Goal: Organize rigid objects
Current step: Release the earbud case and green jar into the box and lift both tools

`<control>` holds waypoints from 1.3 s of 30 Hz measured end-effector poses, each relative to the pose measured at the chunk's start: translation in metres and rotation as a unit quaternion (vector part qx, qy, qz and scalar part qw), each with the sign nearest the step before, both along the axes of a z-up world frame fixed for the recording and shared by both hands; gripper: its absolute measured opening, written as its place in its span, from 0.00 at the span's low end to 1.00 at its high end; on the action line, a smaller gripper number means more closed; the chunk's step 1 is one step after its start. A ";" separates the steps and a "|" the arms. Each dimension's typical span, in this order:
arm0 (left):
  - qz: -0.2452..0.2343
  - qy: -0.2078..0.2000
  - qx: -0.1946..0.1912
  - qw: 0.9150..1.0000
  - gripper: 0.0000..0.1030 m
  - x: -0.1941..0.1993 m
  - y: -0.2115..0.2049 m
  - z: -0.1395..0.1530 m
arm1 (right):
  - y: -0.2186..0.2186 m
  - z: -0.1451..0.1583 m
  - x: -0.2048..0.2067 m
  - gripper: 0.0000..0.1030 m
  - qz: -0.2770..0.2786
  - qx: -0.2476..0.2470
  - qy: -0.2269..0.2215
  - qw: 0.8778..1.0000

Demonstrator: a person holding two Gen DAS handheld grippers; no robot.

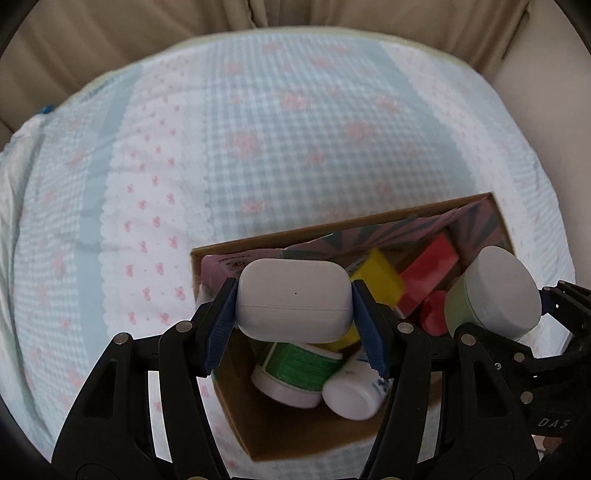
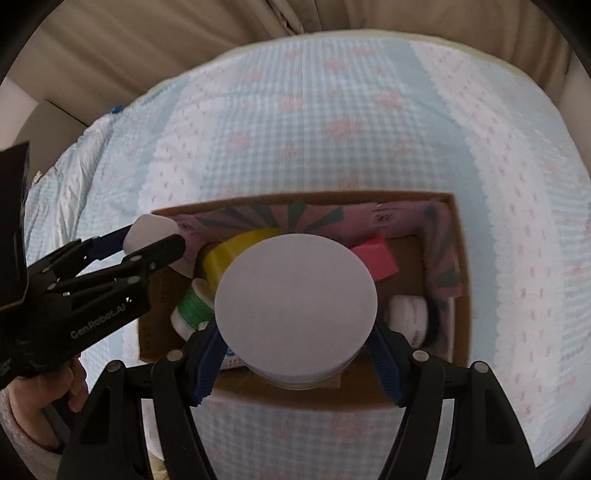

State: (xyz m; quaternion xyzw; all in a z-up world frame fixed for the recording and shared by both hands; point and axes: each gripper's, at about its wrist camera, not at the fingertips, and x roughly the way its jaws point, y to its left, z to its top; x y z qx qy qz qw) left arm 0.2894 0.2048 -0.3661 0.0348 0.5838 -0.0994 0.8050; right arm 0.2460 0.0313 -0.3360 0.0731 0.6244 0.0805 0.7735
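Note:
My left gripper (image 1: 294, 306) is shut on a white earbud case (image 1: 293, 300) and holds it above the near left part of an open cardboard box (image 1: 295, 435). My right gripper (image 2: 295, 347) is shut on a round jar with a white lid (image 2: 295, 301) and pale green body (image 1: 456, 314), held above the box (image 2: 463, 306). Inside the box lie a green-labelled white jar (image 1: 295, 369), a white bottle (image 1: 351, 395), a yellow block (image 1: 376, 275) and red blocks (image 1: 428, 273). The left gripper with the case also shows in the right wrist view (image 2: 147, 236).
The box sits on a bed with a blue checked, pink-flowered cover (image 1: 277, 129). Beige curtains (image 1: 147, 22) hang behind the bed. The box's inner walls carry pink patterned paper (image 2: 280, 216). A hand (image 2: 55, 387) shows at the lower left.

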 end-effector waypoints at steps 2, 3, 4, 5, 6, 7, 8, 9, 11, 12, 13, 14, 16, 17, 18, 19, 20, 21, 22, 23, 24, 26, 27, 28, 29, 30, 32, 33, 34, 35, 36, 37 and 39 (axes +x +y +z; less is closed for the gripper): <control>-0.005 0.008 0.005 1.000 0.56 0.004 0.000 -0.008 | 0.000 -0.010 0.004 0.64 -0.006 -0.002 0.012 1.000; -0.009 0.011 0.008 1.000 0.56 0.006 -0.001 -0.012 | 0.000 -0.015 0.006 0.64 -0.011 -0.002 0.019 1.000; -0.012 0.014 0.009 1.000 0.56 0.008 -0.002 -0.014 | -0.001 -0.018 0.007 0.64 -0.015 -0.001 0.025 1.000; -0.017 0.019 0.009 1.000 0.56 0.009 -0.003 -0.017 | -0.002 -0.022 0.007 0.65 -0.018 0.000 0.030 0.999; -0.019 0.022 0.011 1.000 0.56 0.010 -0.004 -0.018 | -0.002 -0.026 0.007 0.65 -0.019 0.003 0.037 0.999; -0.022 0.026 0.015 0.999 0.56 0.011 -0.006 -0.020 | -0.002 -0.029 0.007 0.65 -0.020 0.007 0.043 0.999; -0.024 0.029 0.024 0.999 0.56 0.012 -0.008 -0.022 | -0.003 -0.031 0.007 0.65 -0.021 0.009 0.047 0.999; -0.026 0.030 0.029 0.999 0.67 0.012 -0.010 -0.023 | -0.003 -0.034 0.006 0.65 -0.024 0.013 0.053 0.998; -0.027 0.024 0.023 0.999 0.99 0.011 -0.012 -0.019 | -0.003 -0.037 0.004 0.72 -0.031 0.023 0.058 0.998; -0.027 0.020 0.017 0.999 1.00 0.011 -0.013 -0.016 | -0.003 -0.034 0.002 0.80 -0.033 0.026 0.047 0.998; -0.028 0.019 0.015 0.999 1.00 0.011 -0.013 -0.014 | -0.003 -0.031 0.000 0.97 -0.031 0.023 0.037 0.999; -0.030 0.019 0.015 0.999 1.00 0.011 -0.014 -0.013 | -0.002 -0.027 -0.002 1.00 -0.029 0.017 0.026 0.999; -0.034 0.015 0.017 0.999 1.00 0.010 -0.018 -0.008 | 0.000 -0.022 -0.008 1.00 -0.020 0.000 0.017 1.000; -0.036 0.013 0.015 0.999 1.00 0.010 -0.020 -0.006 | 0.000 -0.021 -0.010 1.00 -0.018 -0.007 0.020 1.000; -0.037 0.012 0.014 0.999 1.00 0.009 -0.021 -0.004 | -0.001 -0.021 -0.014 1.00 -0.017 -0.015 0.025 0.999; -0.037 0.011 0.015 0.999 1.00 0.007 -0.022 -0.003 | -0.003 -0.021 -0.017 1.00 -0.018 -0.019 0.028 0.999; -0.037 0.009 0.015 0.999 1.00 0.006 -0.023 0.000 | -0.005 -0.020 -0.020 1.00 -0.020 -0.020 0.029 0.999; -0.036 0.009 0.014 0.999 1.00 0.004 -0.023 0.002 | -0.008 -0.018 -0.024 1.00 -0.024 -0.018 0.031 0.999; -0.035 0.008 0.013 0.999 1.00 0.003 -0.024 0.003 | -0.010 -0.017 -0.024 1.00 -0.027 -0.017 0.032 0.999; -0.034 0.006 0.013 0.999 1.00 0.001 -0.025 0.006 | -0.012 -0.015 -0.025 1.00 -0.030 -0.016 0.031 0.999; -0.033 0.004 0.013 0.999 1.00 0.000 -0.025 0.008 | -0.014 -0.012 -0.026 1.00 -0.032 -0.014 0.029 0.999; -0.031 0.002 0.016 0.999 1.00 -0.003 -0.027 0.013 | -0.015 -0.008 -0.026 1.00 -0.032 -0.014 0.024 0.999; -0.031 0.001 0.019 0.999 1.00 -0.005 -0.028 0.015 | -0.015 -0.006 -0.027 1.00 -0.031 -0.014 0.020 0.999; -0.030 -0.001 0.021 0.999 1.00 -0.006 -0.029 0.019 | -0.016 -0.004 -0.027 1.00 -0.030 -0.014 0.019 0.999; -0.030 -0.005 0.023 0.999 1.00 -0.008 -0.031 0.024 | -0.018 -0.002 -0.028 1.00 -0.029 -0.013 0.017 0.999; -0.028 -0.007 0.024 0.999 1.00 -0.011 -0.032 0.029 | -0.019 0.003 -0.029 1.00 -0.030 -0.012 0.013 0.999; -0.019 -0.015 0.022 0.999 1.00 -0.017 -0.034 0.044 | -0.021 0.010 -0.031 1.00 -0.029 -0.011 0.008 1.000; -0.014 -0.017 0.021 1.000 1.00 -0.020 -0.035 0.051 | -0.022 0.015 -0.032 1.00 -0.026 -0.009 0.006 1.000; -0.006 -0.020 0.021 1.000 1.00 -0.023 -0.036 0.059 | -0.024 0.021 -0.034 1.00 -0.023 -0.008 0.005 1.000; 0.008 -0.022 0.020 1.000 1.00 -0.028 -0.037 0.069 | -0.026 0.026 -0.036 1.00 -0.018 -0.006 0.005 1.000; 0.021 -0.022 0.012 0.999 1.00 -0.032 -0.038 0.079 | -0.030 0.036 -0.040 1.00 -0.012 -0.003 0.002 1.000; 0.032 -0.024 0.002 0.999 1.00 -0.037 -0.039 0.089 | -0.032 0.043 -0.042 1.00 -0.007 -0.003 0.000 1.000; 0.052 -0.035 -0.007 0.998 1.00 -0.050 -0.046 0.114 | -0.040 0.061 -0.048 1.00 0.002 -0.005 -0.007 1.000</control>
